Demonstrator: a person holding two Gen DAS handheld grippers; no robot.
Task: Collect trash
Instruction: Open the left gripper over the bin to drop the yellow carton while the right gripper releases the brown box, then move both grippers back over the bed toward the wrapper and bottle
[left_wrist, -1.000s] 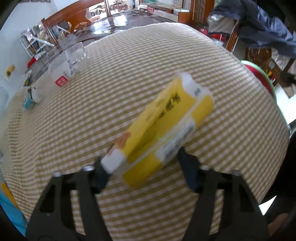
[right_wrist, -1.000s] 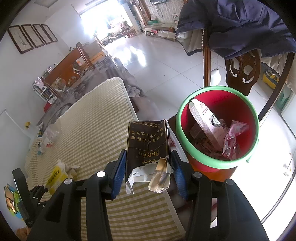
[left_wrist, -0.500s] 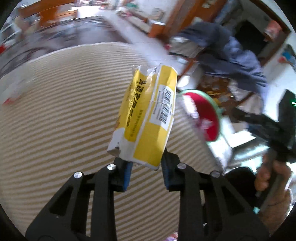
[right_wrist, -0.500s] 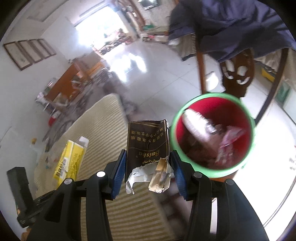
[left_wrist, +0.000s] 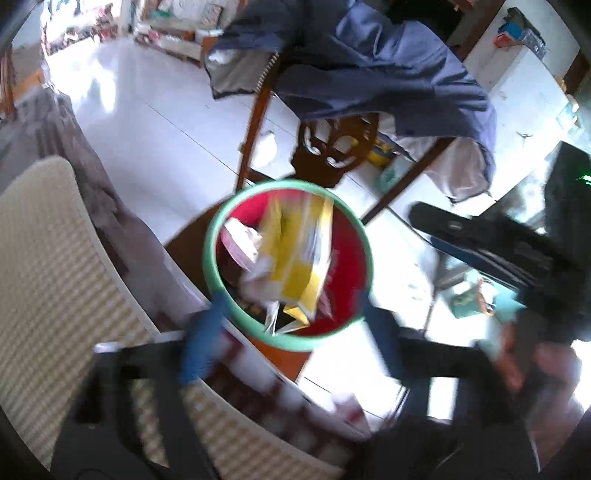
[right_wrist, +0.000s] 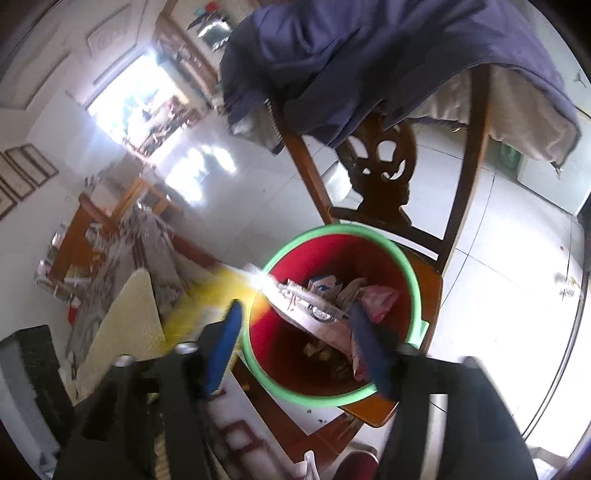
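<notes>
White glossy floor tiles fill most of both views, with strong glare from a bright doorway in the upper left of the right wrist frame. Framed pictures hang on the wall at the far left edge there. Checkered yellow-and-white tablecloth covers the table at the left side of the left wrist frame, and the same cloth shows as a narrow wedge at lower left of the right wrist view.

Center of both frames: a red bucket with a green rim sitting on the seat of a carved wooden chair. A dark blue jacket is draped over the chair back, taking up the top of both pictures.

The yellow carton is inside the bucket's mouth, pretty motion-blurred, lying on top of the other trash. In the right wrist view it only shows as a yellow smear at the bucket's left rim. A white-and-pink wrapper and a pink bag lie in the bucket too.

Left gripper has its blue fingers spread wide either side of the bucket's near rim, nothing between them. Right gripper is also spread apart and empty, hanging over the bucket opening. It also appears at the right side of the left wrist frame, blurry.
</notes>
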